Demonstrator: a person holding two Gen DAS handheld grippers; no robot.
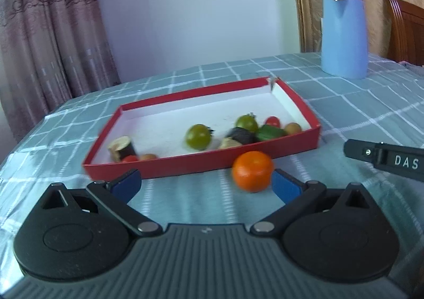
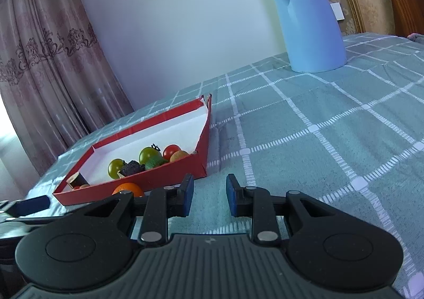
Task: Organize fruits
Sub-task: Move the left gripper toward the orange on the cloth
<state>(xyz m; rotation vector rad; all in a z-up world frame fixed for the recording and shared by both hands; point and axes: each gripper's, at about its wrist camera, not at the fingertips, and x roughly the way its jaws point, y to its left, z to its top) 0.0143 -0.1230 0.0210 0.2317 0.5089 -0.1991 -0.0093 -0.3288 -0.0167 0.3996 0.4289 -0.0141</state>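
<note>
A red tray with a white floor sits on the checked tablecloth. It holds two green tomatoes, a red cherry tomato, a green vegetable, dark eggplant pieces and small tan fruits. An orange lies on the cloth just outside the tray's near wall. My left gripper is open wide, with the orange close to the inside of its right finger. My right gripper is open and empty over bare cloth, right of the tray. The orange shows partly behind its left finger.
A tall blue kettle stands at the back right of the table and also shows in the right wrist view. A wooden chair is behind it. A curtain hangs at left. The right gripper's body shows at the left view's right edge.
</note>
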